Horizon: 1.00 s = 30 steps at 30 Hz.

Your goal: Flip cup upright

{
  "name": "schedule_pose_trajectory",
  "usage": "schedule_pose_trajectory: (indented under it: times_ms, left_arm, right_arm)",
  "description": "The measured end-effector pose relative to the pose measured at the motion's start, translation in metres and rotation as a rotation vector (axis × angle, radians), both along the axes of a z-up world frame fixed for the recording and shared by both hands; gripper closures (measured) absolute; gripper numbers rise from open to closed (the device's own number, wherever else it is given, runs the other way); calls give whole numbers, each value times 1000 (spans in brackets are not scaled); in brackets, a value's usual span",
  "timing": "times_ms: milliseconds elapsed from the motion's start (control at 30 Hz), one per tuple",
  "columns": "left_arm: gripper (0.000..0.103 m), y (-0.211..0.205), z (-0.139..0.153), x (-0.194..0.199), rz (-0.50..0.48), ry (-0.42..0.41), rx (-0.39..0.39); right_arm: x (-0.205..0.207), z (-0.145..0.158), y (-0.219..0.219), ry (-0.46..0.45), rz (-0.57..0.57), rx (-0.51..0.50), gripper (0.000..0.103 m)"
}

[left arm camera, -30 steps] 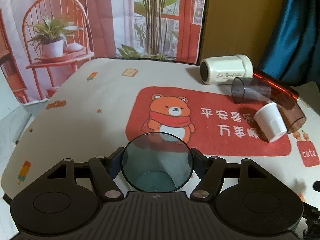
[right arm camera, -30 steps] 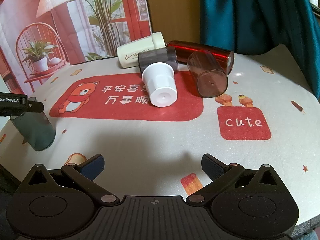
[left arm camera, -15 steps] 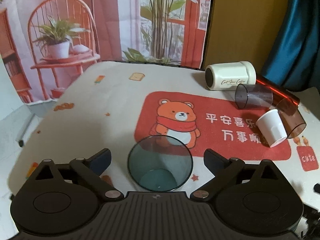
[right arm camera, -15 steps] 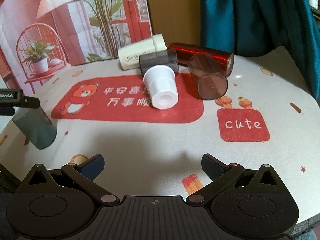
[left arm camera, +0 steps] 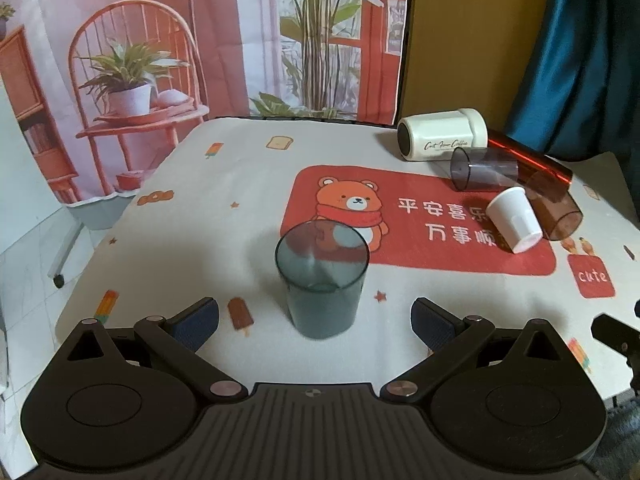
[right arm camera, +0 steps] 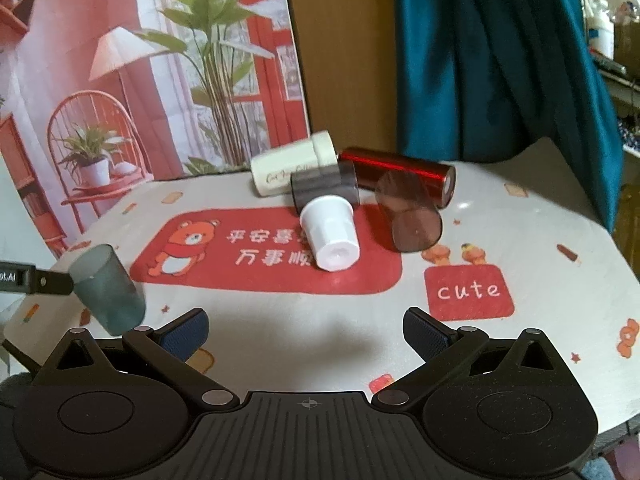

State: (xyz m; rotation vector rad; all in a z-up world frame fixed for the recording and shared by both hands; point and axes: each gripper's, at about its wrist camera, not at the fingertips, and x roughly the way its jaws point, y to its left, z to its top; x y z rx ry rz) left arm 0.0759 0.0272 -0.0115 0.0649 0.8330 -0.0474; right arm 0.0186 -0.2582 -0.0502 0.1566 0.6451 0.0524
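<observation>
A dark teal translucent cup [left arm camera: 322, 282] stands upright on the table near its front left; it also shows in the right wrist view [right arm camera: 106, 288]. My left gripper [left arm camera: 314, 320] is open and empty, just behind the cup and apart from it. My right gripper [right arm camera: 305, 330] is open and empty above the table's front. Several cups lie on their sides at the back right: a white cup [right arm camera: 330, 232], a grey cup [right arm camera: 324, 186], a brown cup [right arm camera: 410, 216], a cream tumbler [right arm camera: 292, 168] and a red tube [right arm camera: 400, 172].
The tablecloth [left arm camera: 224, 216] has a red bear panel [left arm camera: 420, 220] and a red "cute" patch [right arm camera: 468, 292]. A printed backdrop [left arm camera: 200, 40] hangs behind the table. A teal curtain [right arm camera: 500, 60] hangs at the back right. The table's left edge [left arm camera: 92, 256] drops to the floor.
My left gripper opened and let go of the teal cup, then drew back and up. The cup now stands free on the table. My right gripper moved slightly.
</observation>
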Motion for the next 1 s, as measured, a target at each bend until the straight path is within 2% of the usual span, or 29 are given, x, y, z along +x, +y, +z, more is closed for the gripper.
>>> schedule_pose_trajectory:
  times_ms: [267,433,567,633,1000]
  left_arm:
    - [0,-4,21,-47,-10,-31,84]
    - [0,-3,30,-78,-23,-51,63]
    - [0,-1,34,-94,7,-68,40]
    - [0,0,34,-98,31,-77,35]
    - [0,-4,27,-97,39,-58,59]
  right_arm:
    - [-29,23,6,-26,4,0,0]
    - [-48,35,11,-38,17,-19,0]
    - [-56,35,13,-28,22,-34,0]
    - [-57,34,12,-23,16,-28,0]
    - [-54,26,7,8,-4,-21,0]
